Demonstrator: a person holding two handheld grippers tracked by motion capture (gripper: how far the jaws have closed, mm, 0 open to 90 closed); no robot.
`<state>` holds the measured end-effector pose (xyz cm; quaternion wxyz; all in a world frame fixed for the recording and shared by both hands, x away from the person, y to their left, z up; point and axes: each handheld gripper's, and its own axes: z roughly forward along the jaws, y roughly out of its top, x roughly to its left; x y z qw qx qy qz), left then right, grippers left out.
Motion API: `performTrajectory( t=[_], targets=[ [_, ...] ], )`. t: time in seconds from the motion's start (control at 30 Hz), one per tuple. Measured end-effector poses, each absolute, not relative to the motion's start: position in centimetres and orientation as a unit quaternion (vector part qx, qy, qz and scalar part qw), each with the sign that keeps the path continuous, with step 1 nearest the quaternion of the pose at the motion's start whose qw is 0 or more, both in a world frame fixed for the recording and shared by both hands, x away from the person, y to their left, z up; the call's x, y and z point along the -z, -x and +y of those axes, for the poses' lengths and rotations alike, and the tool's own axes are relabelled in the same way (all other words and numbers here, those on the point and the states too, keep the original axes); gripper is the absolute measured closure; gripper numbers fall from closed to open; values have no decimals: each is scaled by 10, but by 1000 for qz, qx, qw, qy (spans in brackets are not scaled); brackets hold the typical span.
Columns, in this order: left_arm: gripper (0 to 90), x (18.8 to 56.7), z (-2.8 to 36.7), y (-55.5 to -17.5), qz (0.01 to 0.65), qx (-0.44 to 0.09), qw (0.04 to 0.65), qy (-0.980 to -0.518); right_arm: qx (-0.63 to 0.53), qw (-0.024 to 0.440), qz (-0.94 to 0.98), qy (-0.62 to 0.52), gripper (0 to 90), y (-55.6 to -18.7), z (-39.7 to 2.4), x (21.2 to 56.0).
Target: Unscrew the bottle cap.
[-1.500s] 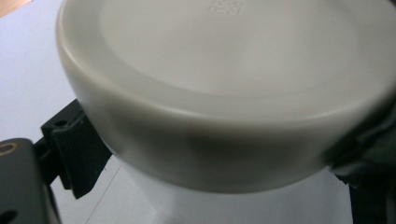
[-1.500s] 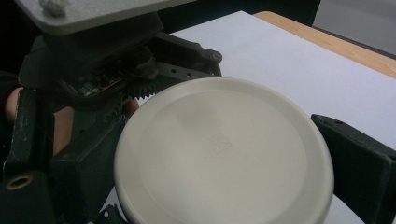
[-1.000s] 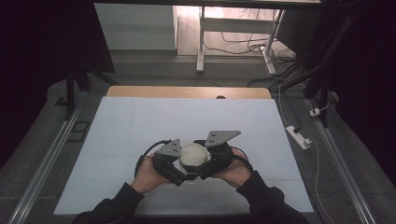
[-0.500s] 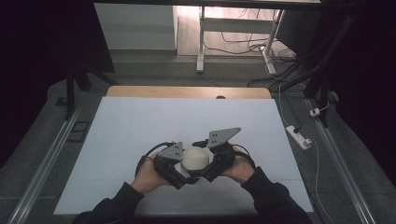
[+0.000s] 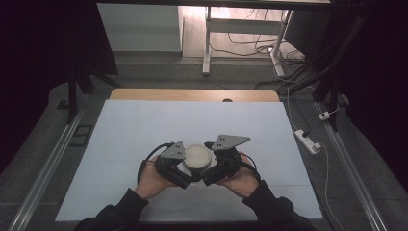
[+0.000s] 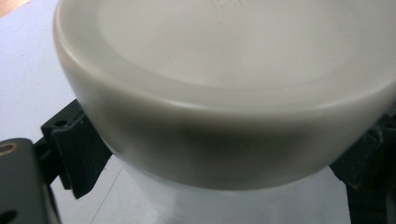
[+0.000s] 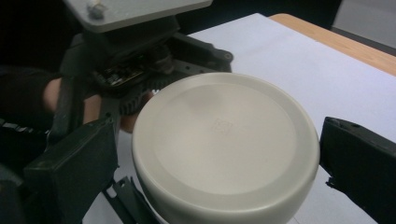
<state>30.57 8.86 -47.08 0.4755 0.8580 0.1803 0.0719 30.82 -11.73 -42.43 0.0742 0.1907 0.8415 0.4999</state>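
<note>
**Two hand-held grippers around a round white lid, a little shifted**

The round white lid [image 5: 197,157] sits on top of a translucent jar body, near the front middle of the desk [image 5: 144,125], which is covered with a pale sheet. In the high view the left hand-held gripper [image 5: 185,174] comes to it from the left and the right hand-held gripper [image 5: 208,174] from the right, so the lid is between both.

In the left gripper view, the jaws stand against the two sides of the container just under the lid's rim [image 6: 219,154]; they look clamped on it, one dark pad at the left and one at the right edge. In the right gripper view, the jaws are apart, one at each side of the lid [image 7: 224,140]. The left one looks to touch the rim, but at the right one a narrow gap of desk shows, so the lid is not squeezed there.

Compared with half a second ago, the whole group of hands, grippers and jar stays at about the same place on the desk. The grey three-cornered plate [image 5: 231,141] of the right gripper lies a little flatter and lower than before, when its tip pointed more up and away. The lid is seated on the jar as before.
</note>
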Motion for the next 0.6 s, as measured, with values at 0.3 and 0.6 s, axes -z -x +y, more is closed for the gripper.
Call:
performTrajectory(
  t=[0.3, 0.6],
  targets=[
    [75, 470, 85, -303, 180, -77, 471, -860, -502, 99, 833, -210, 61, -305, -110, 433],
    [75, 467, 87, -302, 152, -59, 474, -865, -506, 83, 840, -177, 68, -305, -115, 430]
  ],
)
